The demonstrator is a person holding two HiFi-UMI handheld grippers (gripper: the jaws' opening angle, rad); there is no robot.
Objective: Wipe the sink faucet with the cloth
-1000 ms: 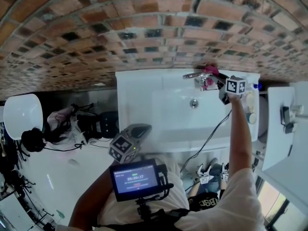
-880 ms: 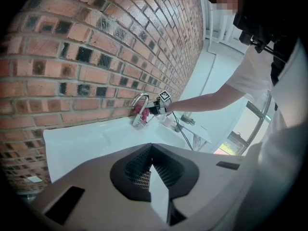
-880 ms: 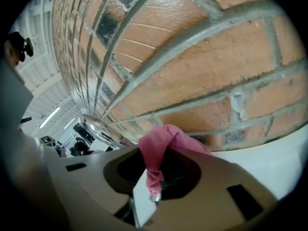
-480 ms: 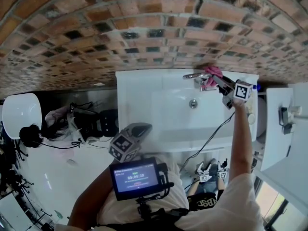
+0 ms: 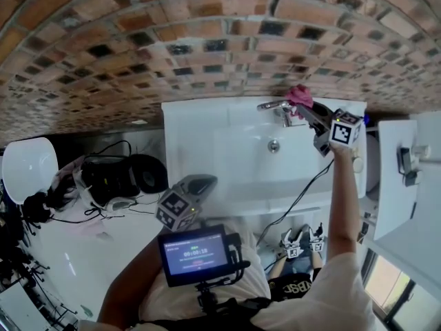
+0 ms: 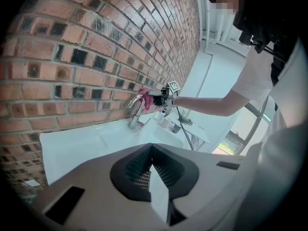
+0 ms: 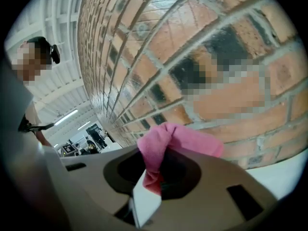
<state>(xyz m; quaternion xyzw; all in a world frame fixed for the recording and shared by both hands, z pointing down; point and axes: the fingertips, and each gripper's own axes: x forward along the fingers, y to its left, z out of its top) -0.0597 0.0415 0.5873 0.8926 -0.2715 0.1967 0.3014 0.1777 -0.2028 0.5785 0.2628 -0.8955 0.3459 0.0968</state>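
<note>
In the head view a chrome faucet (image 5: 274, 107) stands at the back of the white sink (image 5: 200, 126), under the brick wall. My right gripper (image 5: 309, 110) is shut on a pink cloth (image 5: 300, 94), which rests against the faucet's rear end. In the right gripper view the cloth (image 7: 169, 144) bunches out of the shut jaws (image 7: 150, 179), close to the bricks. The left gripper view looks across the basin at the faucet (image 6: 134, 110), the cloth (image 6: 146, 98) and the right gripper (image 6: 161, 97). My left gripper (image 5: 187, 200) is shut and empty, low by the sink's front edge.
Small bottles (image 5: 357, 163) stand at the sink's right end. A second white fixture (image 5: 394, 185) lies further right. Black bags and cables (image 5: 117, 178) and a white round object (image 5: 27, 167) sit on the floor at left. A small screen (image 5: 194, 255) hangs at my chest.
My right gripper has shifted the pink cloth slightly along the faucet's top toward the wall. The left gripper has stayed where it was.
</note>
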